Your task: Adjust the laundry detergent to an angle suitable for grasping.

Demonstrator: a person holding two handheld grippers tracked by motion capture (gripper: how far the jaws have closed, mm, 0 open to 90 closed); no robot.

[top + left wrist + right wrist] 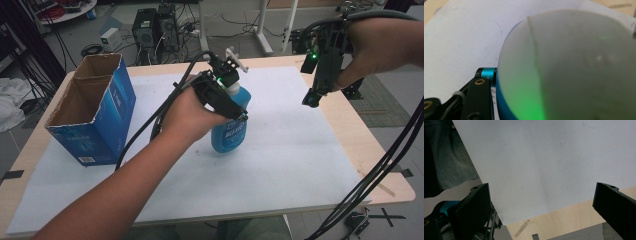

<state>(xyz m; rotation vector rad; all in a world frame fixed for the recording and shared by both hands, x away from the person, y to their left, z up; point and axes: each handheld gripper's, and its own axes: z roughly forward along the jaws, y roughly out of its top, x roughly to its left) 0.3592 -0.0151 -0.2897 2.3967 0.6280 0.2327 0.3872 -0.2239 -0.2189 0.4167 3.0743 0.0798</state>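
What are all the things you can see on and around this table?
Bottle: one, blue with a pale cap, middle of the table, clamped near its top.
Box: one, blue cardboard, open top, left side of the sheet.
Sheet: one, white, covering most of the table.
Table: one, light wood.
Computer towers: two, black, on the floor behind.
Left gripper: one, black, shut on the bottle.
Right gripper: one, black, jaws wide apart, held above the table's right side.

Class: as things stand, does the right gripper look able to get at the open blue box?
Probably not directly. The right gripper hangs open at the table's far right; the box stands far left, and the left gripper, shut on the bottle, sits between them.
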